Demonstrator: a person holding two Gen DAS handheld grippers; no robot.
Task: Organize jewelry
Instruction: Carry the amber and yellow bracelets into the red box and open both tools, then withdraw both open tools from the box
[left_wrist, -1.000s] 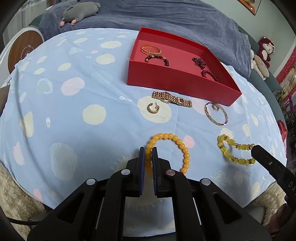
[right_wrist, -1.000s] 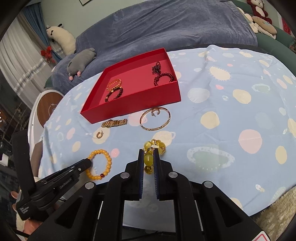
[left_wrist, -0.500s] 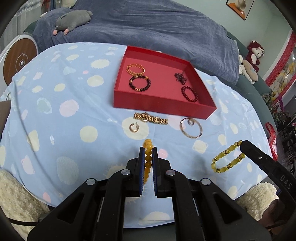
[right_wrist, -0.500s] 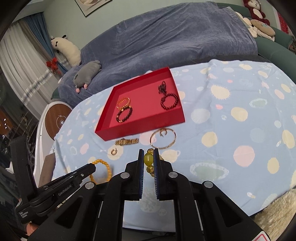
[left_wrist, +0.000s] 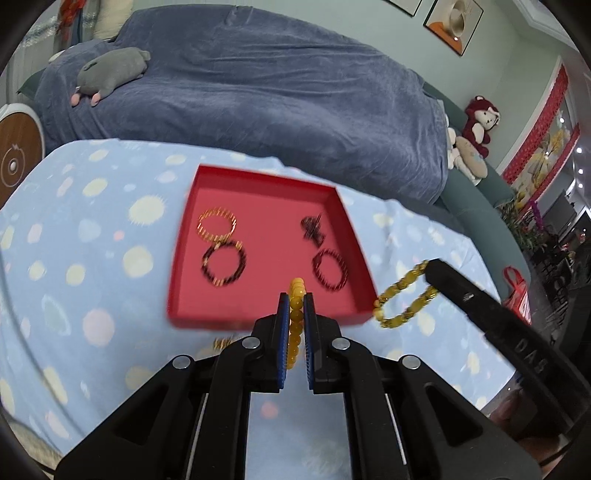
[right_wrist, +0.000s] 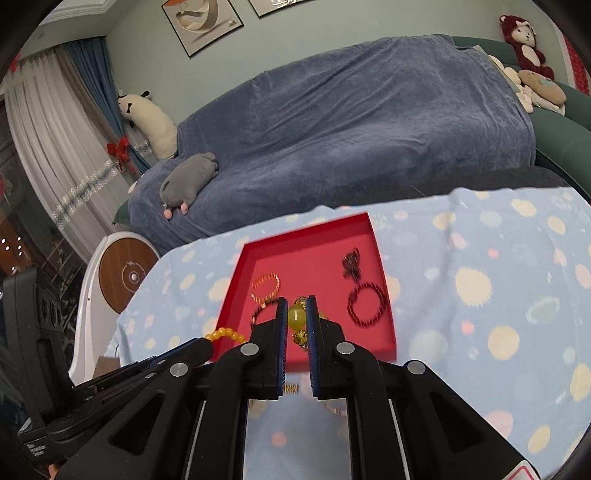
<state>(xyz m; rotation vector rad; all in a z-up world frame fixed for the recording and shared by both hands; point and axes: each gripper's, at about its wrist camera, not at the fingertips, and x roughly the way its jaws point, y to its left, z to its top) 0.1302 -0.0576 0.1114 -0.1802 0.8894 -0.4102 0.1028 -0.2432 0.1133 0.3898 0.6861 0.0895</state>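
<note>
Red tray (left_wrist: 258, 314) sits on the worktop (left_wrist: 55, 258) at twelve o'clock. Left gripper (left_wrist: 295, 306) jaws are clenched on the orange bead bracelet (left_wrist: 295, 295) — light, limp, slippery. Right gripper (right_wrist: 295, 314) jaws pinch the yellow bead bracelet (right_wrist: 296, 318) by one bead — likely to swing.

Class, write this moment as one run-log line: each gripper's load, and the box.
left gripper: shut on orange bracelet | right gripper: shut on yellow bracelet | red box: four pieces inside
</note>
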